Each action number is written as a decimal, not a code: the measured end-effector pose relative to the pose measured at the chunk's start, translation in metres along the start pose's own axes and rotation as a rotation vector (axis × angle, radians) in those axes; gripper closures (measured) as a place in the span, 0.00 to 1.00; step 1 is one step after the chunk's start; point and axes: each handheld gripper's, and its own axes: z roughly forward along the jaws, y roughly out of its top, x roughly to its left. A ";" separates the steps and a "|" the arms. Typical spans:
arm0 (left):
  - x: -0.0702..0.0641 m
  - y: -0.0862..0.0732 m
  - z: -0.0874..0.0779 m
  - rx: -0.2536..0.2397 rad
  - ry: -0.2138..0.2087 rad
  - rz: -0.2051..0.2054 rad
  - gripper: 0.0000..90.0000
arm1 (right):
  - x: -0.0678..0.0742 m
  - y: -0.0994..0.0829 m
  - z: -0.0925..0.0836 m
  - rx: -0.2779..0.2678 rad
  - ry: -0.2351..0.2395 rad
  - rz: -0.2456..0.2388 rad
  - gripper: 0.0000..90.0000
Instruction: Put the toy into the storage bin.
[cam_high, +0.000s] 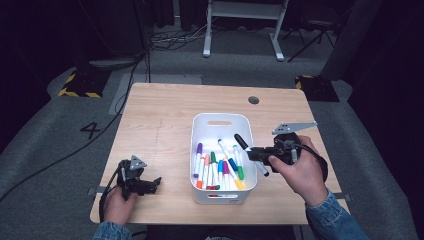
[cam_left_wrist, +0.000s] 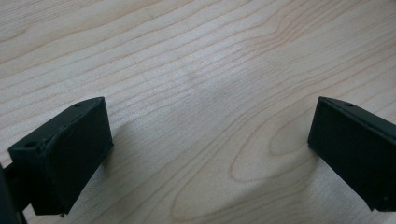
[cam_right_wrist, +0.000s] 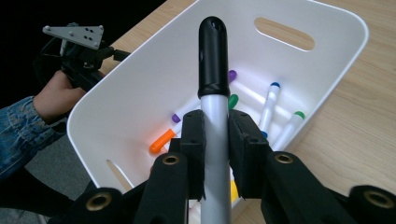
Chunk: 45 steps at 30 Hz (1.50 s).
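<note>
One white bin (cam_high: 223, 123) sits at the middle of my wooden table (cam_high: 165, 125), a slot handle cut in its far wall. Inside it I count about nine markers (cam_high: 218, 171) lying loose on the floor, caps in purple, orange, green, blue, pink and yellow; a few overlap, so I cannot be sure of the exact number. One more, a black-capped marker (cam_high: 248, 152) with a white barrel, is over the right rim of the bin, clamped across its barrel by my right gripper (cam_high: 258, 154). In the right gripper view the pads press both sides of that barrel (cam_right_wrist: 215, 140), cap pointing away toward the bin's far wall. My left gripper (cam_high: 150, 184) rests low at the near left of the table, well apart from the bin; in the left gripper view its jaws stand wide with bare wood between them.
</note>
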 end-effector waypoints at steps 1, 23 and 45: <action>0.000 0.000 0.000 -0.001 0.003 0.001 0.00 | 0.002 0.001 0.001 -0.001 0.006 -0.002 0.86; 0.000 0.000 0.000 -0.001 0.002 0.001 0.00 | 0.023 -0.004 0.027 0.014 0.072 -0.041 0.86; 0.000 0.000 0.000 -0.001 0.001 0.000 0.00 | 0.023 -0.021 0.046 0.088 0.043 -0.048 0.86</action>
